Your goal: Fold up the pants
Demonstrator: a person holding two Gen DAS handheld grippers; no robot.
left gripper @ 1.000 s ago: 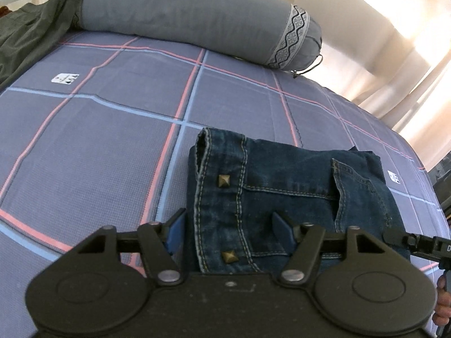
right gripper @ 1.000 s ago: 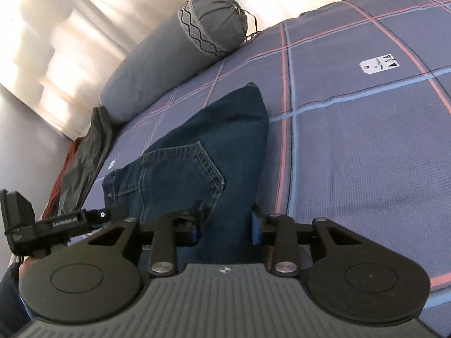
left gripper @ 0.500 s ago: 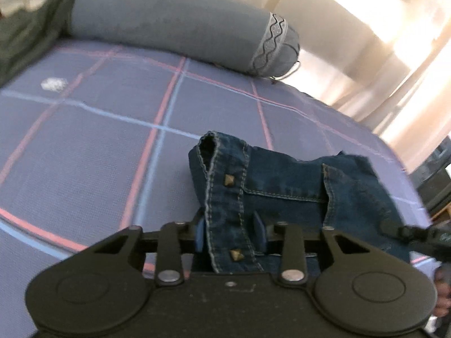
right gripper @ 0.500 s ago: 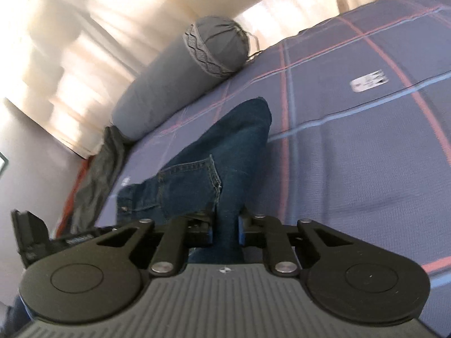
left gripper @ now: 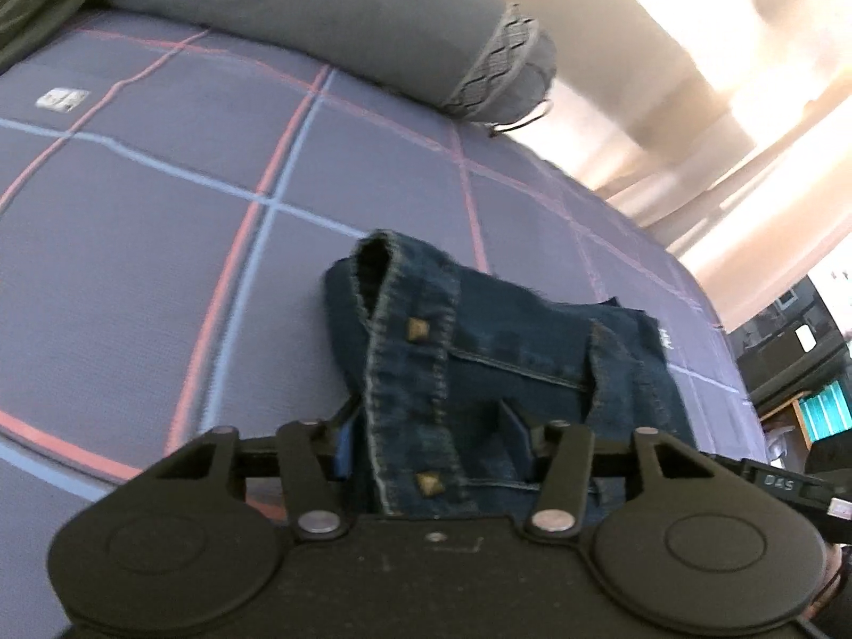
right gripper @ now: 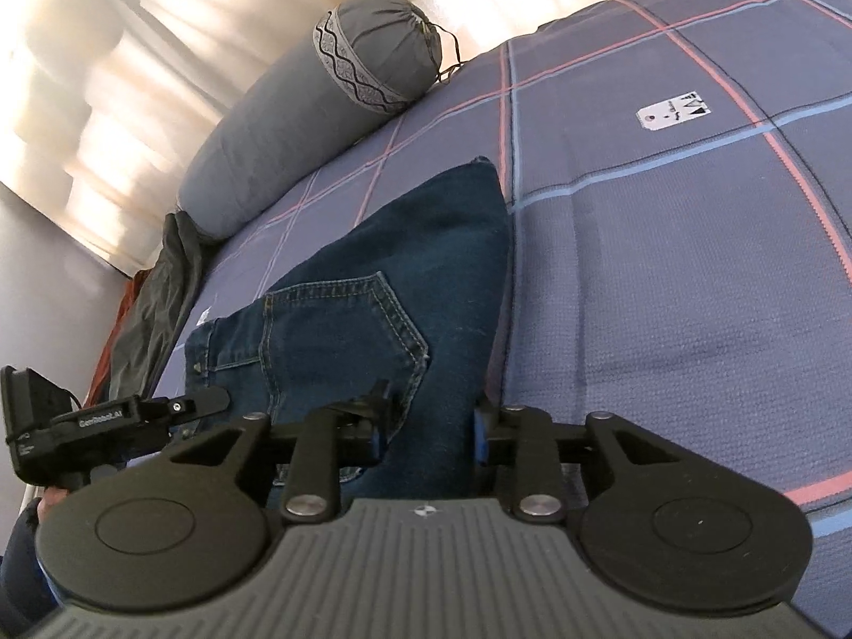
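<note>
Dark blue folded jeans (left gripper: 479, 351) lie on the checked bedspread (left gripper: 160, 266). In the left wrist view my left gripper (left gripper: 431, 436) straddles the studded waistband edge, its jaws parted around the denim. In the right wrist view the jeans (right gripper: 394, 287) show a back pocket and a folded leg. My right gripper (right gripper: 431, 426) has its jaws parted around the near edge of the folded leg. The other gripper shows at the lower left (right gripper: 133, 415). The fingertips are partly hidden by cloth.
A grey bolster pillow (left gripper: 319, 21) lies along the far edge of the bed, also in the right wrist view (right gripper: 319, 106). Dark green clothing (right gripper: 154, 309) is piled at the bed's left end. Pale curtains (left gripper: 665, 53) hang behind. White labels (right gripper: 671, 112) mark the bedspread.
Both grippers closed on the jeans half a second ago and have now opened again. The jeans have settled back flatter on the bed.
</note>
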